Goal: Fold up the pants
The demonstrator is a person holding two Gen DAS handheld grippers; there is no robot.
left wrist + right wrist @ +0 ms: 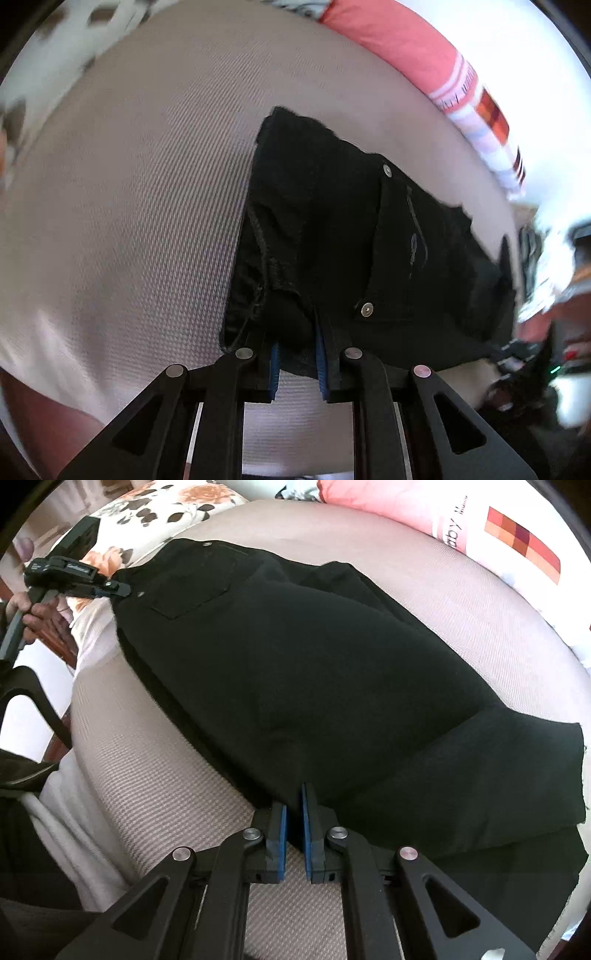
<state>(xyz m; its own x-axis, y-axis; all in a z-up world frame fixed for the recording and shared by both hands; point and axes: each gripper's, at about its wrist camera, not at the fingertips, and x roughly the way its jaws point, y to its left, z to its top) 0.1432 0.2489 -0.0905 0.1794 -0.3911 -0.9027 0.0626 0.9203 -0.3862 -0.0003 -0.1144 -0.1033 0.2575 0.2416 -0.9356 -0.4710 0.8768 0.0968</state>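
Beige woven bedding [155,775] spreads under everything you are working on, with a floral pillow [177,502] at the far corner and a pink pillow [424,509] along the back edge. Your black pants [314,672] lie stretched across the bed, already doubled so one leg sits on the other, waist toward your left and hems [535,768] toward your right. Your left tool [297,354] is closed down on the waistband edge, with dark cloth pinched between its blue pads [274,369]; from the right wrist view it shows at the far end of the garment [110,587]. Your right tool [293,830] has its pads nearly together on the near edge of the leg, and dark cloth fills the narrow gap, so it looks to be gripping both layers there. To fold well from here, I judge you should keep the cloth taut between both tools, lift both ends evenly, and bring hems to waist so the edges line up near the pocket rivets [366,309] without dragging wrinkles into the lower layer.
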